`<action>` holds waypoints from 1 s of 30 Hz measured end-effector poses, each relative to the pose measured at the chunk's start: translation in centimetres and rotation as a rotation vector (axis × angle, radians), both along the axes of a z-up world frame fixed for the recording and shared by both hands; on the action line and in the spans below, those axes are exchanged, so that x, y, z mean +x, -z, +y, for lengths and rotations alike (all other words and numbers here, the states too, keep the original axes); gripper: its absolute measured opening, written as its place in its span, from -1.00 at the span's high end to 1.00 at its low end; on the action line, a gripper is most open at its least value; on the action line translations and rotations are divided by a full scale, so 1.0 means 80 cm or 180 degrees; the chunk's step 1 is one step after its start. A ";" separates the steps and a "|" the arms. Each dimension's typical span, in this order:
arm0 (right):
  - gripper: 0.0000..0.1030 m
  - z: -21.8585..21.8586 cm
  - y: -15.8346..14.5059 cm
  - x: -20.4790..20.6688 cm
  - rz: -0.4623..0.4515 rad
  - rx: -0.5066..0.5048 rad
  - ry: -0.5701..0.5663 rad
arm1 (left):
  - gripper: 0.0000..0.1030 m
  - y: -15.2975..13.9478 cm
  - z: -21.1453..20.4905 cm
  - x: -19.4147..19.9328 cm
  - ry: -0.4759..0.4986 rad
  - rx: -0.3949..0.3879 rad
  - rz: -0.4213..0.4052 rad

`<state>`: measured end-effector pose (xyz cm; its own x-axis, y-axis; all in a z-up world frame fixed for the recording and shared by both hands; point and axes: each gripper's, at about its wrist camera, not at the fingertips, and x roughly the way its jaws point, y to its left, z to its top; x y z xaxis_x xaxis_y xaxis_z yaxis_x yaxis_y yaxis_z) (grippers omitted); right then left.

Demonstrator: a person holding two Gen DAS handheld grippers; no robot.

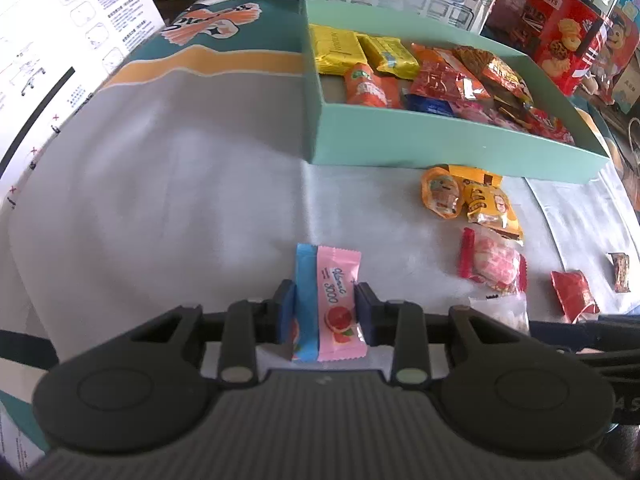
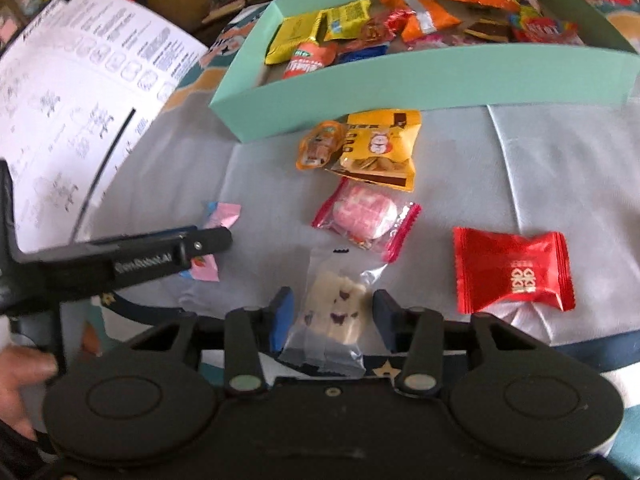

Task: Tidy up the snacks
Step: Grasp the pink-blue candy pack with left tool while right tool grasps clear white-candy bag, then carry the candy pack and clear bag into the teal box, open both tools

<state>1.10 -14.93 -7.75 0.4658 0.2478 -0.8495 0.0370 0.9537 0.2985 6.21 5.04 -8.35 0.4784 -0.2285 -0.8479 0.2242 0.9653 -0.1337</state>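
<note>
A pink and blue candy packet (image 1: 332,300) stands on edge on the grey cloth, and my left gripper (image 1: 324,308) is shut on it with a blue pad against each side. The right wrist view shows that gripper from the side, its finger (image 2: 208,238) across the same packet (image 2: 226,216). My right gripper (image 2: 334,312) is shut on a clear packet of white candy (image 2: 340,300), its pads touching the wrapper's edges. Beyond both lies the teal box (image 1: 400,140), holding several yellow, orange and red snack packets.
Loose on the cloth before the box (image 2: 400,76) lie an orange packet (image 2: 320,146), a yellow one (image 2: 380,144), a pink-and-red one (image 2: 366,220), a red one (image 2: 512,268) and a small brown one (image 1: 620,276). A printed white sheet (image 1: 60,60) lies left. A hand (image 2: 20,376) shows lower left.
</note>
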 end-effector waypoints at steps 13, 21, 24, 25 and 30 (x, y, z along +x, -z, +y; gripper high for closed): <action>0.20 0.053 0.004 -0.002 -0.0264 -0.0712 -0.0503 | 0.00 0.002 0.012 -0.004 -0.0032 0.0015 -0.0016; 0.30 0.036 -0.014 0.000 -0.0306 -0.0344 -0.0416 | 0.38 0.000 0.003 -0.011 0.0072 0.0185 -0.0095; 0.30 0.033 -0.025 0.002 -0.0359 -0.0258 -0.0410 | 0.38 -0.006 0.008 -0.010 0.0064 0.0144 -0.0108; 0.31 0.032 -0.028 0.003 -0.0376 -0.0250 -0.0417 | 0.38 -0.009 0.009 -0.009 0.0058 0.0121 -0.0116; 0.32 0.022 -0.042 0.010 -0.0417 -0.0067 -0.0334 | 0.38 -0.033 0.016 -0.001 0.0035 0.0039 -0.0230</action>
